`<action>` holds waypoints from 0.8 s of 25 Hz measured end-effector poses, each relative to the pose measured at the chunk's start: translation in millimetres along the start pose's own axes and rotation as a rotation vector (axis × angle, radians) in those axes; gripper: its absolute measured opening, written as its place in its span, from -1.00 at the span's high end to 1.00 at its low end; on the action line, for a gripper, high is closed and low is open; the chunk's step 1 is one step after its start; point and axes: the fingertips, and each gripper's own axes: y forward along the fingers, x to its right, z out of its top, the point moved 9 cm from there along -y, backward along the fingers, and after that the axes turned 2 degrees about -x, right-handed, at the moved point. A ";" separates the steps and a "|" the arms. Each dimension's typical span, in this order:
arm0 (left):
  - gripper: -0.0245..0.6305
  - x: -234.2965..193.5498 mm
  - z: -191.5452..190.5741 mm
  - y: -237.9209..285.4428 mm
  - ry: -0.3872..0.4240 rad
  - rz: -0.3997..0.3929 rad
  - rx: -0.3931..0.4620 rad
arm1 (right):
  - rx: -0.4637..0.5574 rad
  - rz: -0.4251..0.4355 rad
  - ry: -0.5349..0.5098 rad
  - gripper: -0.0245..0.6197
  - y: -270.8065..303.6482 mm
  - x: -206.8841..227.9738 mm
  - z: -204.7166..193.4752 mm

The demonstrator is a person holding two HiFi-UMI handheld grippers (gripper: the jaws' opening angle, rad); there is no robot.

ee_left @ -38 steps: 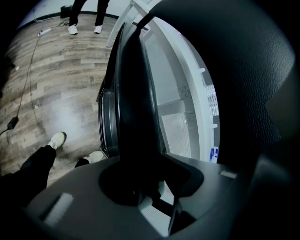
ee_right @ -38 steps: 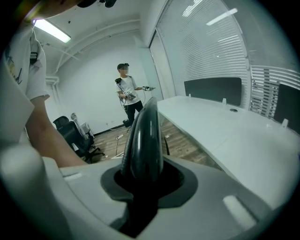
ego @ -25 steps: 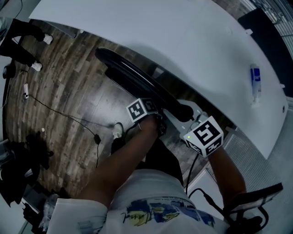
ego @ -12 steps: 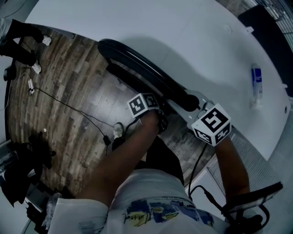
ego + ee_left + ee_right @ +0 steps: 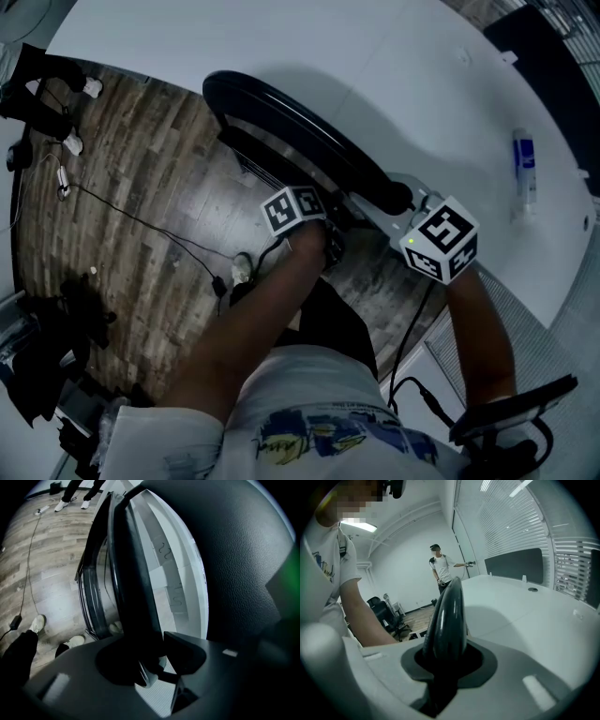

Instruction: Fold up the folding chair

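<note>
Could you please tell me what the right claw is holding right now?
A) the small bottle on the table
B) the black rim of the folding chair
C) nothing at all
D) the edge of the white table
B: in the right gripper view the black rim of the folding chair runs between the jaws of the right claw, which press on it.

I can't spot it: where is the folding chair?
Head view, centre: the black folding chair stands beside the white table's edge, above the wood floor, just ahead of the person's forearms.
</note>
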 end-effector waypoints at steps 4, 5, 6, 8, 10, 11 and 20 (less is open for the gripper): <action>0.33 1.5 2.9 1.9 0.006 -0.001 -0.008 | 0.004 0.009 0.005 0.68 0.0 4.2 1.4; 0.33 1.1 3.7 2.3 0.008 -0.004 -0.010 | 0.005 0.011 0.007 0.68 0.4 4.9 1.3; 0.33 1.4 4.2 2.3 0.008 -0.009 -0.013 | 0.006 0.011 0.009 0.68 0.8 5.7 1.4; 0.32 2.0 5.0 2.5 0.009 -0.013 -0.020 | 0.006 0.009 0.014 0.68 1.5 7.0 1.4; 0.31 1.6 6.5 3.5 0.011 -0.012 -0.026 | 0.012 0.002 0.024 0.68 2.0 8.8 1.3; 0.31 1.8 7.5 3.7 0.011 -0.016 -0.030 | 0.015 -0.002 0.027 0.68 2.5 9.8 1.5; 0.27 4.2 16.4 9.8 0.023 -0.031 -0.049 | 0.004 0.000 0.006 0.70 7.4 24.5 3.9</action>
